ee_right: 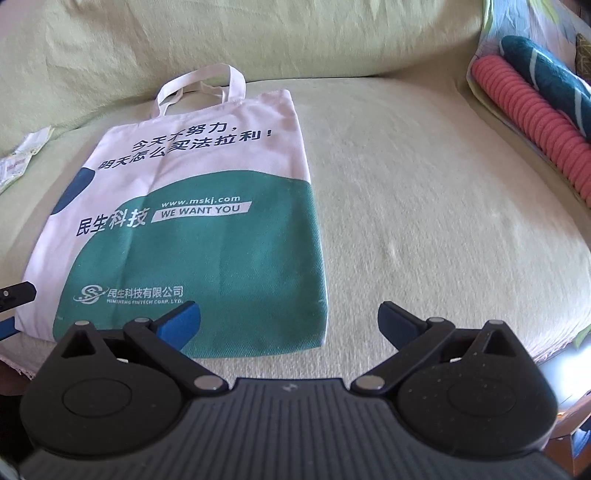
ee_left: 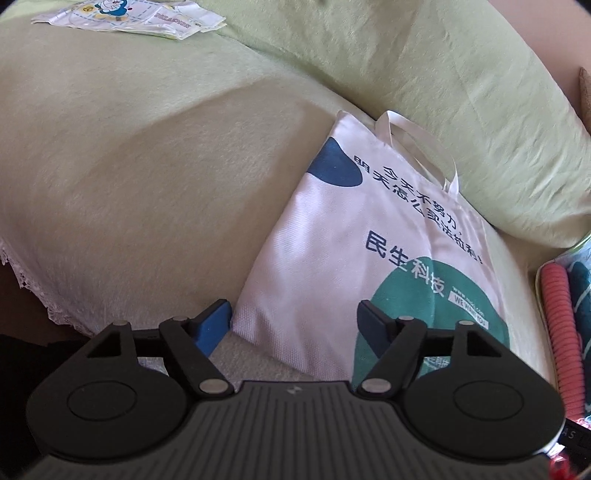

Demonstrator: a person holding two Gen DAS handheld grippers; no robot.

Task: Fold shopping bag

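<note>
On the pale green sofa seat [ee_right: 424,192] lies the shopping bag [ee_right: 192,221], spread flat and unfolded — a white cloth tote with a large green patch, a dark blue spot at one edge and dark lettering. Its two white handles [ee_right: 201,86] reach toward the seat's back cushion [ee_left: 461,92], and its bottom edge lies close to the sofa's front. A pink ribbed roll [ee_right: 532,122] sits well off to the bag's right, beside a dark teal cloth, apart from the bag. A small folded printed bag [ee_left: 129,16] rests far off on the seat's other side.

The right gripper [ee_right: 288,321] hovers over the bag's lower right corner — its jaws stand wide apart, holding nothing; one blue finger [ee_right: 181,321] is above the green patch, the other above bare seat. The left gripper [ee_left: 293,323] hangs over the lower left corner, jaws likewise apart and empty, with the corner between them but not pinched.
</note>
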